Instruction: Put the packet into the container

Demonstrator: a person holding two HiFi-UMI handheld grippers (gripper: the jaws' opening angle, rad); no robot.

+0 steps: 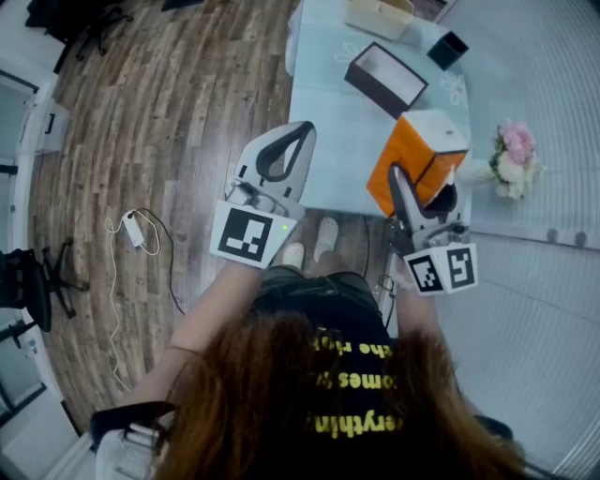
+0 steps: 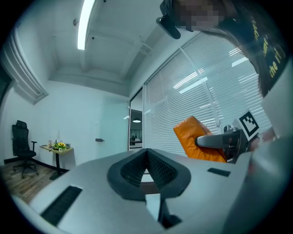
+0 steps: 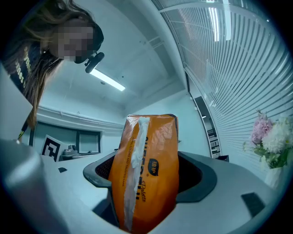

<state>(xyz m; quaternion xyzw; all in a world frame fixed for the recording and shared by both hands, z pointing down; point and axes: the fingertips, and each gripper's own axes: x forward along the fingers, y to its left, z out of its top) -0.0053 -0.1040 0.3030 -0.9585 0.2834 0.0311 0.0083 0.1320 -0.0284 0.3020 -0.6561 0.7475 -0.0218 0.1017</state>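
An orange packet (image 1: 412, 155) with a white seam is held up over the near edge of the pale table (image 1: 342, 141), and my right gripper (image 1: 422, 186) is shut on it. In the right gripper view the packet (image 3: 153, 146) stands upright between the jaws of the right gripper (image 3: 149, 176) and fills the gap. My left gripper (image 1: 305, 129) hangs to the left, over the table's left edge, shut with nothing in it; its pads meet at the tip (image 2: 146, 153). It sees the packet (image 2: 194, 137) from the side. A dark open box (image 1: 386, 78) with a white inside lies farther back on the table.
A beige tray (image 1: 378, 15) and a small black box (image 1: 447, 49) sit at the table's far end. Pink flowers (image 1: 512, 155) stand at its right, by the blinds. A white charger with its cable (image 1: 134, 230) lies on the wooden floor at left.
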